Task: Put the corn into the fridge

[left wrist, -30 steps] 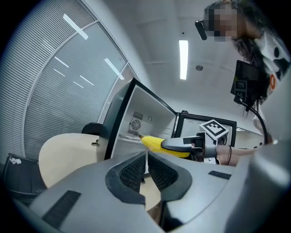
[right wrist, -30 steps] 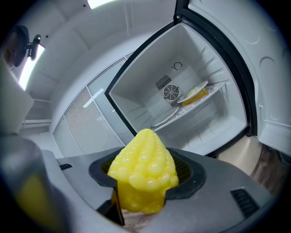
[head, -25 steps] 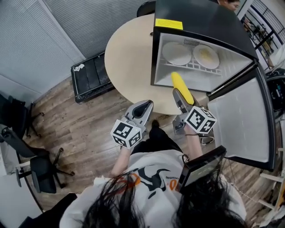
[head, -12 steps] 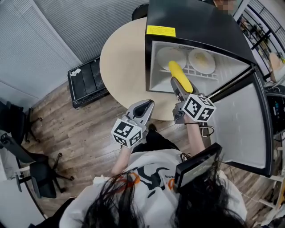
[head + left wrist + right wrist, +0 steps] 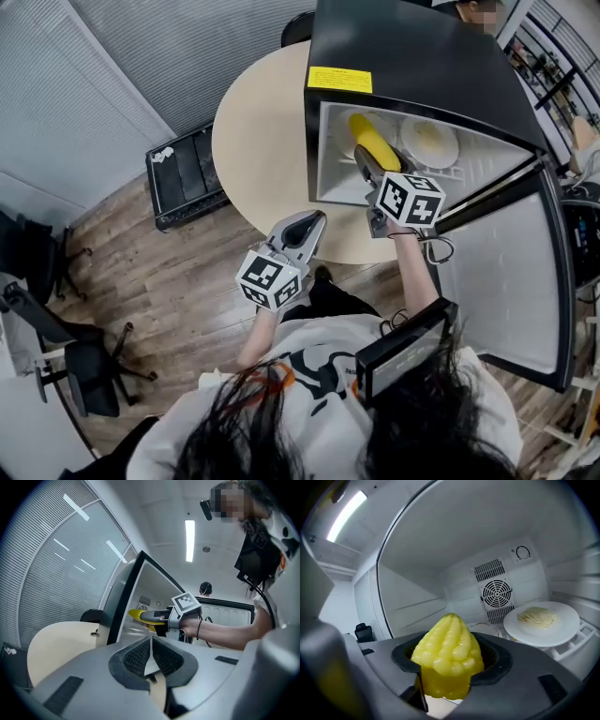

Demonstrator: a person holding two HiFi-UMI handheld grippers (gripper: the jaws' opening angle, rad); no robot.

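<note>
A yellow corn cob (image 5: pixel 372 141) (image 5: pixel 447 653) (image 5: pixel 137 615) is held lengthwise in my right gripper (image 5: pixel 367 161), which is shut on it. Its tip reaches inside the open black mini fridge (image 5: pixel 412 56), above the wire shelf. Two white plates lie in there: one with pale food (image 5: pixel 541 620) (image 5: pixel 429 141) at the right, another (image 5: pixel 485 629) behind the corn. My left gripper (image 5: pixel 302 230) (image 5: pixel 150 660) hangs shut and empty at the round table's near edge, pointing toward the fridge.
The fridge stands on a round beige table (image 5: pixel 258 131). Its door (image 5: pixel 502 272) is swung open to the right. A black case (image 5: pixel 187 169) lies on the wooden floor at the left, with office chairs (image 5: pixel 56 328) further left. A person stands behind the fridge.
My right gripper has carried the corn forward and up, from outside the fridge's opening to inside it. The left gripper has stayed in place.
</note>
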